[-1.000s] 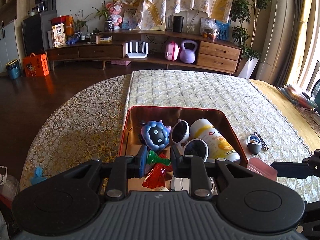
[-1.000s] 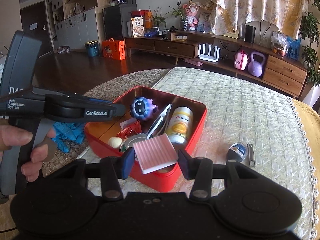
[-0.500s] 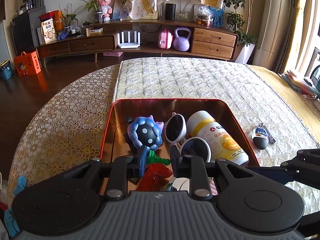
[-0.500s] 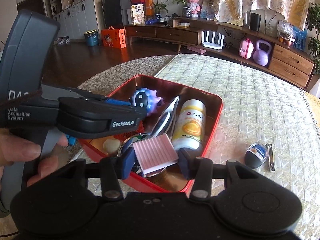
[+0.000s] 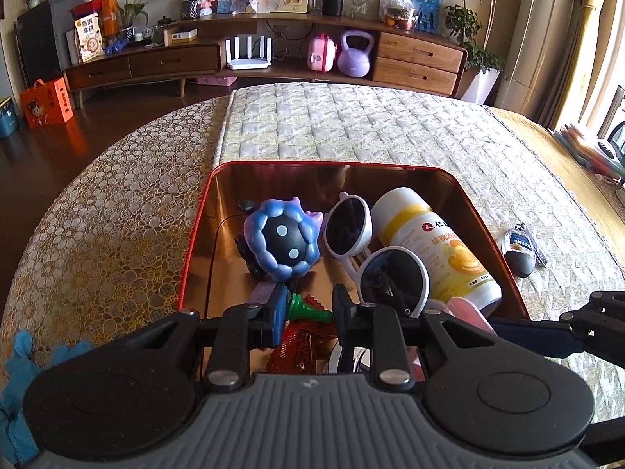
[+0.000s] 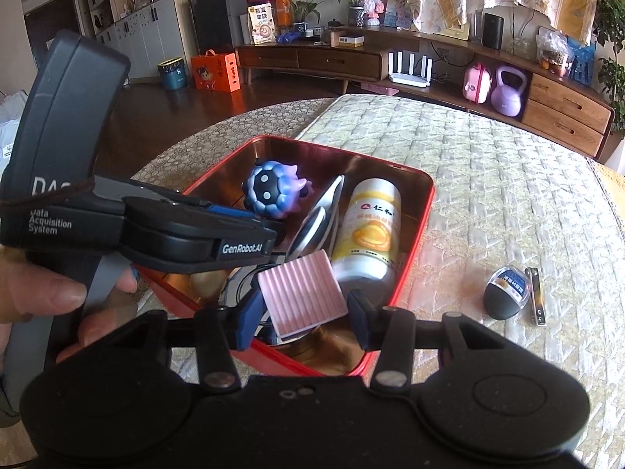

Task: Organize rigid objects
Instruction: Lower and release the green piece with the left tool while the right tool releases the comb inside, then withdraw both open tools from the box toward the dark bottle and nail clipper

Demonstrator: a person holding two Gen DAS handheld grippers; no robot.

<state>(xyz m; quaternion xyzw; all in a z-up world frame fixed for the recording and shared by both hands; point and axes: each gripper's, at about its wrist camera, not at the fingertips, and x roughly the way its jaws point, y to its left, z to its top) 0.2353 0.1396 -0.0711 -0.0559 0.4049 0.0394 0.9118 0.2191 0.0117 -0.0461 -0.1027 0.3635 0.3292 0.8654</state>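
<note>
Purple kettlebell (image 5: 353,54) beside pink case (image 5: 322,52)

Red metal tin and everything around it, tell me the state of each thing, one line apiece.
Red metal tin: open, no lid in view, partly filled.
White bottle with yellow label: lying on its side in the tin.
White round sunglasses: unfolded, in the tin.
Blue spiky ball toy: resting in the tin.
Green chess pawn: held by left gripper.
Pink ribbed block: held by right gripper over the tin.
Nail clipper: closed, on the quilted cover.

Red mesh thing (image 5: 299,346) disappears under the left gripper (image 5: 306,308); the blue glove (image 5: 17,355) left of it is cut off.
</note>
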